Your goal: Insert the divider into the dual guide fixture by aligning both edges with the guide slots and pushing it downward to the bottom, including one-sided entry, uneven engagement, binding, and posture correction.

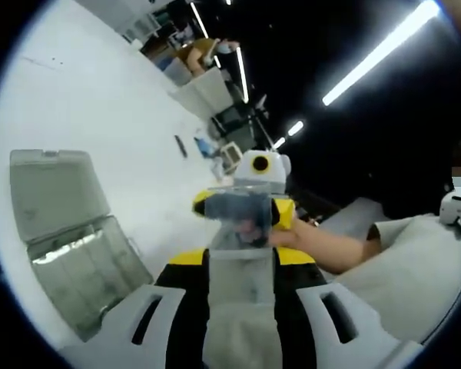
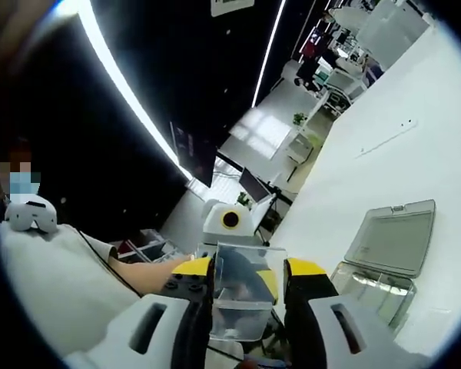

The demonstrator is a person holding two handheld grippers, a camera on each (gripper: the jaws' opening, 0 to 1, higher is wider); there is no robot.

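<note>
Holding the clear plastic divider (image 1: 240,254) between them, both grippers face each other well above the bench (image 1: 92,100). In the left gripper view, the left gripper (image 1: 242,307) has its jaws clenched on one edge of the sheet, low in the centre of the frame; straight ahead, the right gripper (image 1: 244,206) pinches the far edge, a bare forearm (image 1: 326,246) trailing off to the right. The right gripper view mirrors this: the right gripper (image 2: 242,307) grasps the divider (image 2: 242,296) at bottom centre, with the left gripper (image 2: 229,223) just beyond it.

My guess is that the two-ended hold keeps the thin sheet square, so both edges can meet their slots together rather than one side entering first.

The open clear box (image 1: 73,238), lid thrown back, lies on the bench at lower left of the left gripper view, and at lower right (image 2: 384,261) of the other. Whether its guide slots sit inside I cannot tell. The divider is well apart from it, so insertion has not begun.
</note>
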